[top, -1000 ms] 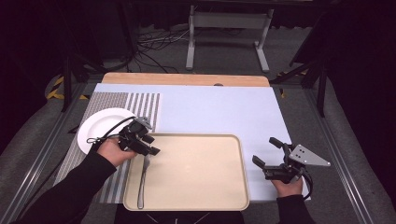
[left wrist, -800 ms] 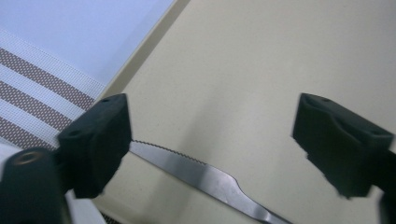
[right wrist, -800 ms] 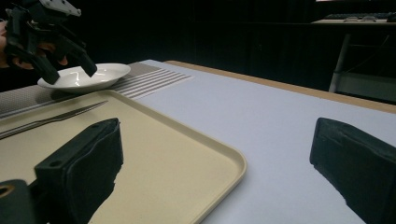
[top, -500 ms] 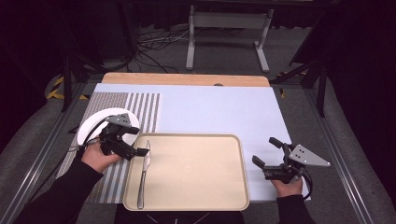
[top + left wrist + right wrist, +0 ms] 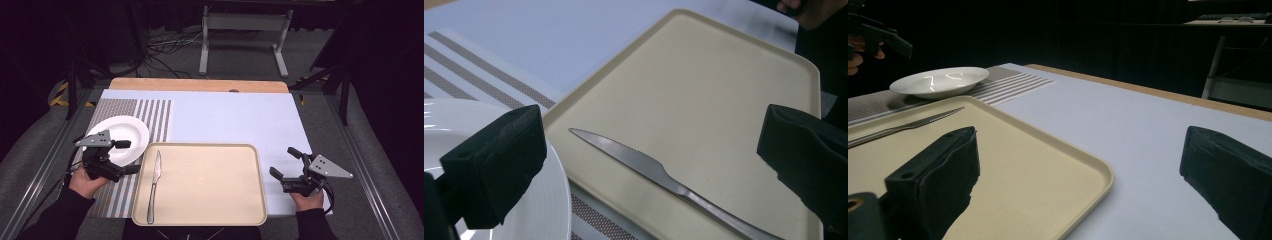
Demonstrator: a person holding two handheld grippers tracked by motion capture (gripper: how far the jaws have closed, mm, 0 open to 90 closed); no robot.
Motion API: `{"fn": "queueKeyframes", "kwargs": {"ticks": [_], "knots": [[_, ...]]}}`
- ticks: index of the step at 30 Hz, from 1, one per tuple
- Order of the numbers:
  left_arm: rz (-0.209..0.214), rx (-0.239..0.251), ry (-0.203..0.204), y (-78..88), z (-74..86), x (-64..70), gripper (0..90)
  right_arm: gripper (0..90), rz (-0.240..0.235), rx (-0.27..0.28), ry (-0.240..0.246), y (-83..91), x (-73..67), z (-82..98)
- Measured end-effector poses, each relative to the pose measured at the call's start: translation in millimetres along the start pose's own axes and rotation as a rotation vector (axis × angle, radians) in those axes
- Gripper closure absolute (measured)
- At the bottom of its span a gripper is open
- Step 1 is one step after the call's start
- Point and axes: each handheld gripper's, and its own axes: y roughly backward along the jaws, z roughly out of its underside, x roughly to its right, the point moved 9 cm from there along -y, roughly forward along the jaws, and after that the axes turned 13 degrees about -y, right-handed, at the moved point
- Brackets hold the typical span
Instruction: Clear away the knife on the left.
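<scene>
Your left gripper (image 5: 125, 156) and right gripper (image 5: 286, 162) gape empty; knife (image 5: 153, 184) handle cut off in the left gripper view, lying at tray's (image 5: 210, 220) left edge.

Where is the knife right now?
In the high view the knife lies flat along the left edge of the beige tray, tip pointing away from the person, just right of the white plate.

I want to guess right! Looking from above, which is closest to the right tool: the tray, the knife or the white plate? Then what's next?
From the right tool:
1. Tray, just beside it on its left.
2. Knife, lying along the tray's far left edge.
3. White plate, past the tray on the striped mat.
</scene>
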Motion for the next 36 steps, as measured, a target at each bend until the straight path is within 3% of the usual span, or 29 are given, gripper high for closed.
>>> {"fn": "queueKeyframes", "kwargs": {"ticks": [3,5,7,11,15,17,22,27,32,36], "knots": [[-0.015,0.073,-0.005,10.6,4.7,0.5,0.4,3.2,-0.004,0.002,-0.002,-0.2,-0.8,0.0],[-0.026,0.088,-0.007,13.1,6.1,0.4,0.4,3.2,-0.001,0.002,0.001,-0.2,-0.1,0.0],[-0.057,0.159,-0.009,23.6,13.1,0.2,0.4,3.2,-0.005,0.001,0.0,-0.4,-0.5,0.2],[-0.101,0.203,-0.016,32.6,22.7,-0.2,0.4,3.2,-0.007,0.001,0.0,-0.5,-0.8,0.3],[-0.118,0.258,0.033,42.3,36.3,0.0,0.3,3.2,-0.008,0.001,0.002,-0.3,-0.5,0.3],[-0.117,0.268,0.067,47.1,44.1,0.3,0.3,3.1,-0.007,0.003,-0.001,-0.3,-0.6,0.2],[-0.157,0.28,0.078,56.4,55.4,-3.7,0.5,3.1,-0.011,0.002,0.003,-1.0,-0.8,0.4],[-0.188,0.254,0.085,52.6,63.5,-7.0,0.5,3.0,-0.014,0.002,0.003,-1.3,-0.8,0.6],[-0.24,0.238,0.058,49.4,64.0,-8.9,0.7,3.0,-0.016,0.001,0.005,-1.4,-1.0,0.6],[-0.239,0.229,0.051,49.5,65.3,-8.5,1.2,3.0,-0.018,0.004,0.001,-1.1,-1.7,0.3]]}}
